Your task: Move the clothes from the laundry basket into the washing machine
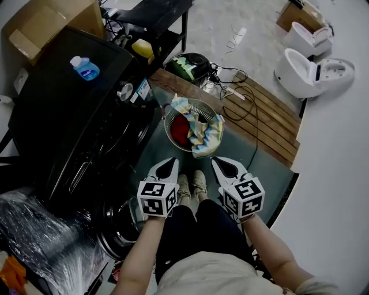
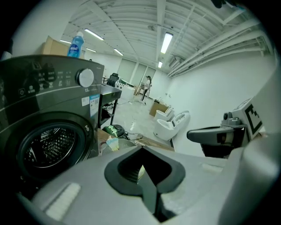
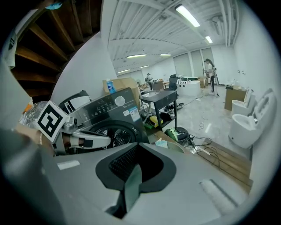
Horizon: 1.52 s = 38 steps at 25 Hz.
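In the head view, the laundry basket (image 1: 168, 128) is sitting on the floor with the clothes (image 1: 199, 131) piled inside it. The washing machine (image 1: 75, 115) is standing just left of the basket. The left gripper (image 1: 167, 164) and right gripper (image 1: 222, 164) are hovering near the basket, both closed and empty. In the left gripper view, its jaws are meeting on nothing, short of the basket. In the right gripper view, its jaws are likewise pressing together bare, with the basket beyond them.

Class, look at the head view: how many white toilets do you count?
2. The nearer toilet stands at the upper right, beside the wooden platform. The farther toilet is just behind it, by a cardboard box. Others may lie outside the frame.
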Motion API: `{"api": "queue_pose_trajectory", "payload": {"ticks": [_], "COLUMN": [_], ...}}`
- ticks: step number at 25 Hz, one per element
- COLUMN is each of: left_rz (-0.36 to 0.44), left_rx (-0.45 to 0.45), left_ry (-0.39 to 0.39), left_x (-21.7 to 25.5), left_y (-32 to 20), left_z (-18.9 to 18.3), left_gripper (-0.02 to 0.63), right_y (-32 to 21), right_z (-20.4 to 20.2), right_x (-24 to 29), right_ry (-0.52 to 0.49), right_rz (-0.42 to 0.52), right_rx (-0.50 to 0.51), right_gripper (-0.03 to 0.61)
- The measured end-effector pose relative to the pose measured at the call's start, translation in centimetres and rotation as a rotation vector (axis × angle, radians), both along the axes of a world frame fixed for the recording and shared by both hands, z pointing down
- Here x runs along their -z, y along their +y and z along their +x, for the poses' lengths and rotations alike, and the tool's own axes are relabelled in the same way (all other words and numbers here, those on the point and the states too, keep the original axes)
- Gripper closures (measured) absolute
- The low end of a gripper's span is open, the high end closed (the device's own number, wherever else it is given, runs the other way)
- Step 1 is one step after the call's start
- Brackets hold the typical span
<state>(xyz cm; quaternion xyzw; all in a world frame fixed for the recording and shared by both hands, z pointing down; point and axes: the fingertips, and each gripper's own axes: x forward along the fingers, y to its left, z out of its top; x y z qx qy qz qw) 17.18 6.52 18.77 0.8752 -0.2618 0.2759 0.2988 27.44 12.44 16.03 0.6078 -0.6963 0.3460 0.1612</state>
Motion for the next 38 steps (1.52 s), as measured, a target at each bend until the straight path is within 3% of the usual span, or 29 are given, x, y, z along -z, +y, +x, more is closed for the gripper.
{"api": "queue_pose_trajectory", "payload": {"ticks": [5, 13, 21, 24, 32, 35, 38], "left_rz": [-0.056, -0.170, -0.226, -0.247, -0.278, -0.290, -0.316], "left_rx": [-0.007, 0.130, 0.087, 0.101, 0.104, 0.081, 0.064], "left_ry": [-0.026, -0.010, -0.026, -0.030, -0.025, -0.014, -0.001], "left_x": [-5.7, -14.3, -22.6, -26.0, -32.7, -34.0, -34.9], "left_y": [0.0, -0.4, 0.8, 0.8, 1.2, 1.5, 2.0], "left_z": [0.8, 1.7, 3.9, 4.3, 5.5, 6.2, 6.7], "left_gripper": [0.611, 0.611, 0.611, 0.611, 0.611, 0.612, 0.612], "right_y": [-0.3, 0.0, 0.3, 0.1, 0.4, 0.4, 0.4], "right_z": [1.9, 3.7, 4.7, 5.1, 9.6, 10.6, 11.1], "right_x": [-5.5, -15.6, -26.8, -31.0, -41.9, -45.0, -46.5], "right_ry": [0.025, 0.014, -0.027, -0.037, -0.045, -0.069, -0.085], "right_rz": [-0.067, -0.160, -0.264, -0.288, -0.397, -0.443, -0.473], "right_rx": [-0.037, -0.021, -0.043, -0.105, -0.319, -0.362, -0.370], "right_gripper": [0.549, 0.541, 0.419, 0.322, 0.157, 0.152, 0.241]}}
